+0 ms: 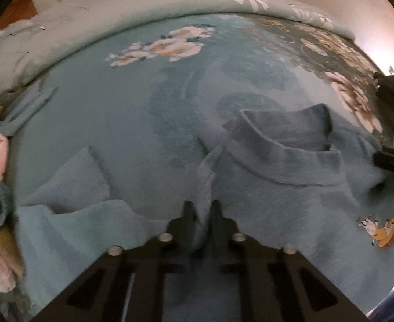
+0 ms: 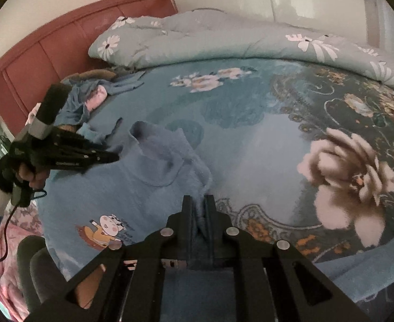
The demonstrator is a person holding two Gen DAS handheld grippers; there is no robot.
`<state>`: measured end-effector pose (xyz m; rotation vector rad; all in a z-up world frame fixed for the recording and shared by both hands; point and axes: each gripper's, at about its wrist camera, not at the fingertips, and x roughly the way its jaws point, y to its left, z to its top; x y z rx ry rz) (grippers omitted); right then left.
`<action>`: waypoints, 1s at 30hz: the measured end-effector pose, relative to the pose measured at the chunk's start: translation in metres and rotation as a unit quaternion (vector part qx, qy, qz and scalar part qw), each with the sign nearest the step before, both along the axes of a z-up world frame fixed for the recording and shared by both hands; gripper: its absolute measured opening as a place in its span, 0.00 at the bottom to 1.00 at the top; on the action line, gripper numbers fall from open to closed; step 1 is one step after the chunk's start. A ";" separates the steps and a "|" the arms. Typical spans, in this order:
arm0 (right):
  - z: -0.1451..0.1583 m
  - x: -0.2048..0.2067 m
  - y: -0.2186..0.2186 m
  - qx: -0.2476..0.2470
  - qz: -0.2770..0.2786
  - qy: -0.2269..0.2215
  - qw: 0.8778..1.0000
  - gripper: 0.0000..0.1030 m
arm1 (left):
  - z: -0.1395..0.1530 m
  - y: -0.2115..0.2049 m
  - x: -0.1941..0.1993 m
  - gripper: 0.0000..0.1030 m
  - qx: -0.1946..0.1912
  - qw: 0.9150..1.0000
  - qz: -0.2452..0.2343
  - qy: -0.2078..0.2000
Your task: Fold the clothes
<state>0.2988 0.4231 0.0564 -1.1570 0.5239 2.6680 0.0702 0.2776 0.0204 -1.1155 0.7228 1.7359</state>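
A light blue high-neck sweater with a small cartoon print lies front up on the bed. My left gripper is shut on a fold of its left shoulder. My right gripper is shut on a fold of its right shoulder. The collar stands up between the two grippers. One sleeve lies spread to the left. The left gripper also shows in the right wrist view, and the right gripper shows at the edge of the left wrist view.
The bed has a blue floral sheet. A bunched floral quilt lies along the far side. A pile of other clothes sits near the red headboard. A pink blanket lies at the near left.
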 end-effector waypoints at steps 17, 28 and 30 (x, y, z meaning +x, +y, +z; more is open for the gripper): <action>0.124 0.016 0.011 0.085 -0.044 0.142 0.985 0.07 | 0.170 -0.036 0.036 0.08 0.151 0.970 0.030 0.185; 0.263 0.047 -0.005 0.198 -0.075 0.253 0.944 0.07 | 0.288 -0.066 0.094 0.08 0.245 0.916 0.028 0.317; 0.281 0.060 -0.013 0.216 -0.077 0.269 0.935 0.08 | 0.305 -0.076 0.106 0.08 0.263 0.904 0.029 0.335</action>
